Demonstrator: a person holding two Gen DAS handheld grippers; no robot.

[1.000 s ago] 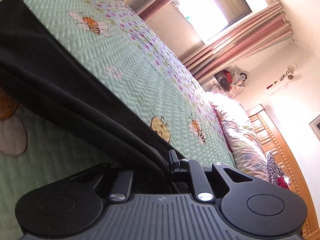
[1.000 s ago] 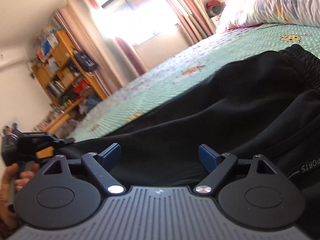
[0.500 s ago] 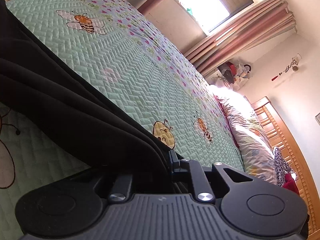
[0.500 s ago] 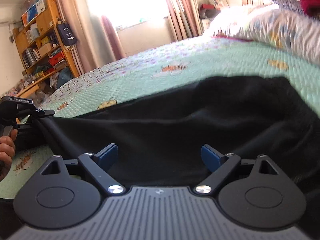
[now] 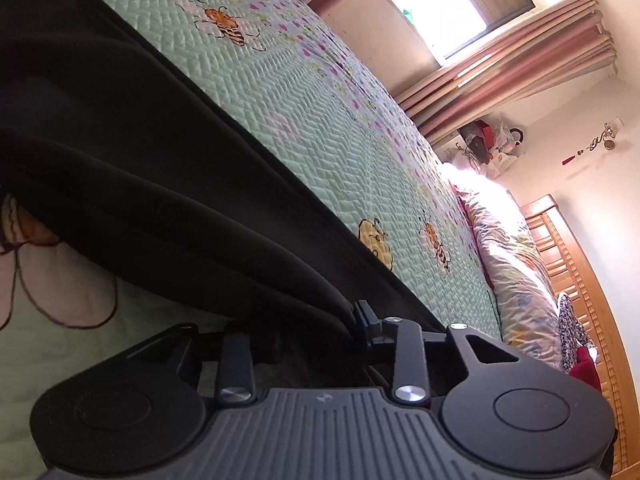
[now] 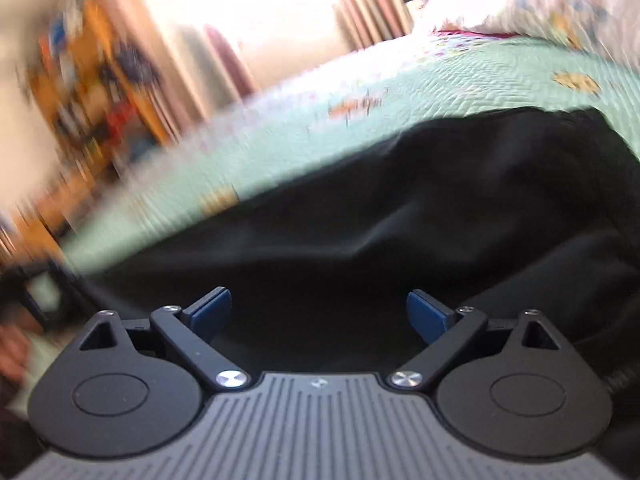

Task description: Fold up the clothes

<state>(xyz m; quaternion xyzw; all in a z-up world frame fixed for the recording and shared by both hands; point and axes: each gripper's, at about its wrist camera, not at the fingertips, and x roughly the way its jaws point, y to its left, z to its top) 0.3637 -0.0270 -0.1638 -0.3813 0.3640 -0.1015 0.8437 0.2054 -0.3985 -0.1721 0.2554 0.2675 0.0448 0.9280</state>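
A black garment, seemingly trousers, lies stretched across a green quilted bedspread printed with bees. My left gripper is shut on a gathered end of the black cloth, which runs up and away to the left in long folds. In the right wrist view the same black garment fills the lower half, blurred by motion. My right gripper hangs just above it, open, its blue pads wide apart with nothing between them.
Pillows and a wooden headboard close off the bed's far end, with pink curtains and a bright window behind. A wooden shelf unit stands blurred beyond the bed at left. A hand shows at the left edge.
My left gripper has kept its hold and pulled the cloth a little. The right wrist view has swung quickly and is now blurred; its fingers stay open over the black cloth.
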